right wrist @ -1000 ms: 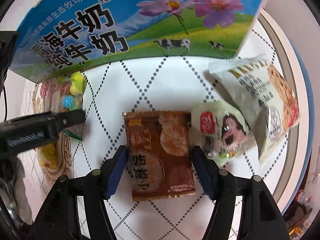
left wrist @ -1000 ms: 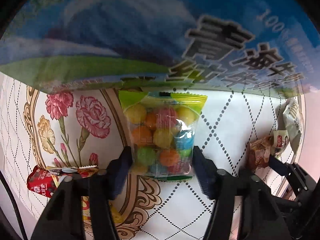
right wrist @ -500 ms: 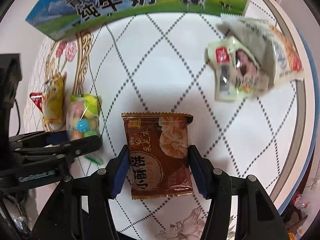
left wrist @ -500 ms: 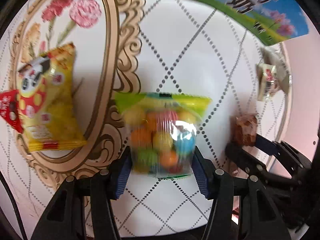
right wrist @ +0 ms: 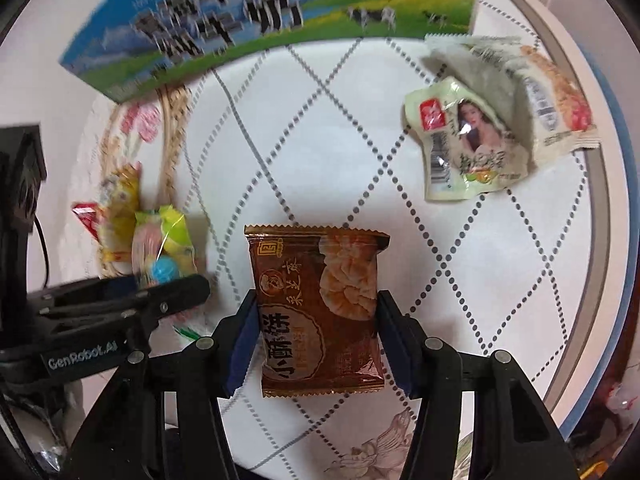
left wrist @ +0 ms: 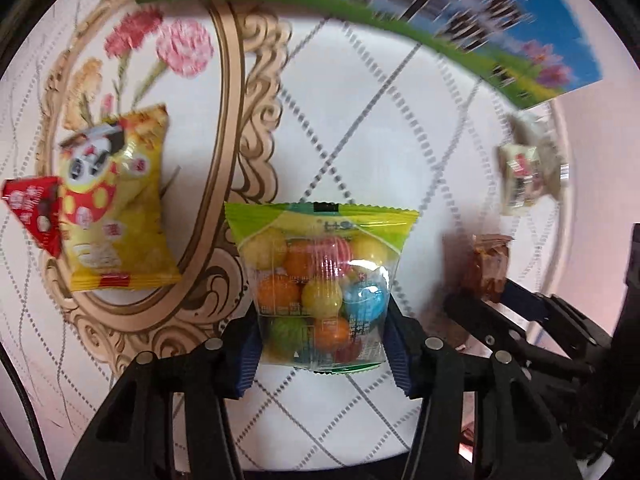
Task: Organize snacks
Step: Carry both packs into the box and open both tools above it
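My left gripper [left wrist: 322,344] is shut on a clear bag of coloured candy balls [left wrist: 322,284] with a green top, held above the tablecloth. My right gripper [right wrist: 316,336] is shut on a brown pastry packet [right wrist: 318,308], also lifted. The blue and green milk carton box [right wrist: 256,16] stands at the far side, also in the left wrist view [left wrist: 440,20]. The left gripper [right wrist: 160,292] with its candy bag [right wrist: 164,248] shows at the left of the right wrist view. The right gripper [left wrist: 504,304] with the brown packet [left wrist: 486,268] shows at the right of the left wrist view.
A yellow panda snack bag [left wrist: 112,204] and a red packet [left wrist: 32,208] lie at the left. A pale green packet with a woman's picture [right wrist: 460,148] and a beige packet [right wrist: 532,88] lie at the right, near the round table's rim [right wrist: 600,184].
Both grippers have risen and pulled back from the carton box with their packets. The box now sits farther away at the top of both views and more of the table shows.
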### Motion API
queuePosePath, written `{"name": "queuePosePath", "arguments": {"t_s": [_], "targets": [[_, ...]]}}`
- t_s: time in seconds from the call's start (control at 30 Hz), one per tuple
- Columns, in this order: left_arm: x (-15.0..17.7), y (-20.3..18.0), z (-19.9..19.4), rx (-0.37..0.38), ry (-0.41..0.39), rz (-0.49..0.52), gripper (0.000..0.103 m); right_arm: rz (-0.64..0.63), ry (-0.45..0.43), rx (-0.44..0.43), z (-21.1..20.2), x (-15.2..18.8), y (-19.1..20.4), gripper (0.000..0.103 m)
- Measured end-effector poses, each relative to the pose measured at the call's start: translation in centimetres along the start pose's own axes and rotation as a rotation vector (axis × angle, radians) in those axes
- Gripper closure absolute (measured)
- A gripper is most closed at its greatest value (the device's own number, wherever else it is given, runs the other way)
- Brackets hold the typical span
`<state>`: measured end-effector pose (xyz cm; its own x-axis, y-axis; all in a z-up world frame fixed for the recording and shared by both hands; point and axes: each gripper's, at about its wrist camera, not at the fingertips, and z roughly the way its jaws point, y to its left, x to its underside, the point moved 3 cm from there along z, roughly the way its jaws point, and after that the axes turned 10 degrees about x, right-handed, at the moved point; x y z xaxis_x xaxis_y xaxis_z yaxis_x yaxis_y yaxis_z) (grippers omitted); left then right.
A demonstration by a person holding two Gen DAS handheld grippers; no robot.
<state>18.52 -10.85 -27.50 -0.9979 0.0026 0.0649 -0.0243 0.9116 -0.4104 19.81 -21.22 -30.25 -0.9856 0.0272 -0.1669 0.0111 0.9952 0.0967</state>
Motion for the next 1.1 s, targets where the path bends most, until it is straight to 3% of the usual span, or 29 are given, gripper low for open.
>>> {"name": "queuePosePath", "arguments": {"t_s": [0.27, 0.4, 0.53, 0.67, 0.83, 0.93, 1.1], "targets": [[-2.8, -4.6, -10.2, 0.095, -0.146, 0.081, 0.052, 0.021, -0.171, -0.127, -9.5, -4.4, 0.3, 0.044], [-7.1, -6.4, -15.8, 0.117, -0.214, 0.148, 0.052, 0.008, -0.286, -0.132, -14.4, -9.0, 0.6, 0.044], [-12.8, -7.3, -18.1, 0.074, -0.266, 0.179, 0.052, -0.003, -0.350, -0.096, -16.1, -14.4, 0.9, 0.044], [-17.9, -7.2, -16.5, 0.022, -0.244, 0.156, 0.052, -0.003, -0.322, -0.066, -14.7, -19.0, 0.7, 0.044], [-22.7, -4.6, -11.4, -0.063, -0.105, 0.093, 0.052, -0.007, -0.246, -0.011, -11.0, -21.7, 0.7, 0.044], [-23.7, -2.6, -8.1, -0.113, -0.039, 0.068, 0.052, 0.005, -0.213, 0.005, -9.2, -22.5, 0.4, 0.044], [-23.8, -0.9, -4.7, -0.111, 0.048, 0.038, 0.052, 0.010, -0.168, 0.029, -6.6, -22.7, 0.7, 0.044]]}}
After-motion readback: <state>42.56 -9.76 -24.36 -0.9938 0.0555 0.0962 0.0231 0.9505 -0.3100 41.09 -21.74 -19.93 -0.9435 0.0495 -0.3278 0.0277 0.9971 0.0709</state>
